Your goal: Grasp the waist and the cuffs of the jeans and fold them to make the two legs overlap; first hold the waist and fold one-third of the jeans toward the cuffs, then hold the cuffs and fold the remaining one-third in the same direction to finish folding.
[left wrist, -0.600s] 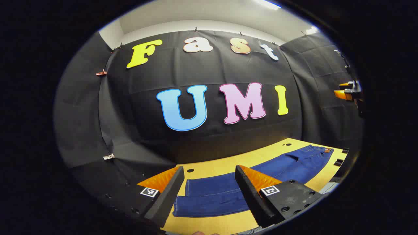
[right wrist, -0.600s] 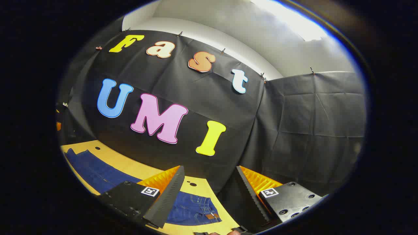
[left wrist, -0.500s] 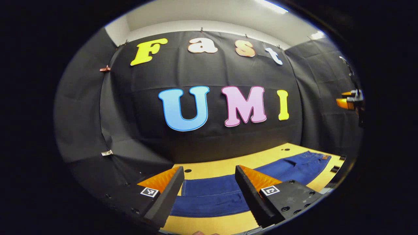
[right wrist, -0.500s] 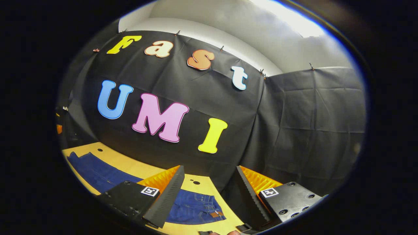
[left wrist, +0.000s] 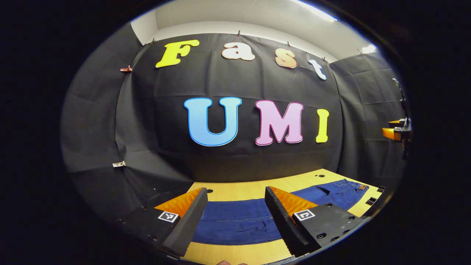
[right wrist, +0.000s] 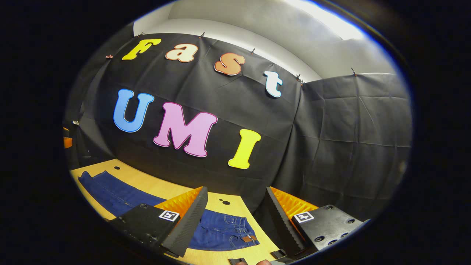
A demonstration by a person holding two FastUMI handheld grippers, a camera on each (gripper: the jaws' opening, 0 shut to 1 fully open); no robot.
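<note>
Blue jeans (left wrist: 235, 221) lie flat and spread lengthwise on the wooden tabletop (left wrist: 235, 189), not yet folded. In the left gripper view the leg end sits between and just past the fingers, and the waist (left wrist: 349, 186) lies off to the right near the tabletop's edge. In the right gripper view the jeans (right wrist: 110, 191) run from the far left across to the waist (right wrist: 228, 230), which lies directly ahead, between the fingers, with a brown patch (right wrist: 247, 239) on the waistband.

Left hand-held gripper (left wrist: 235, 191): fingers spread wide, nothing between them, held above the tabletop over the leg end, not touching the denim. Right hand-held gripper (right wrist: 235, 191): fingers also spread wide, holding nothing, above the waist end, apart from the cloth. The right hand-held gripper also shows small at the far right edge of the left gripper view (left wrist: 395, 131), up off the tabletop.

Dark round holes (left wrist: 209, 191) in the tabletop near the back wall. Two small dark clips (left wrist: 375, 195) at the tabletop's right edge beside the waist. Black cloth wall behind. A bit of a finger (right wrist: 263, 262) shows at the bottom edge of the right gripper view.
</note>
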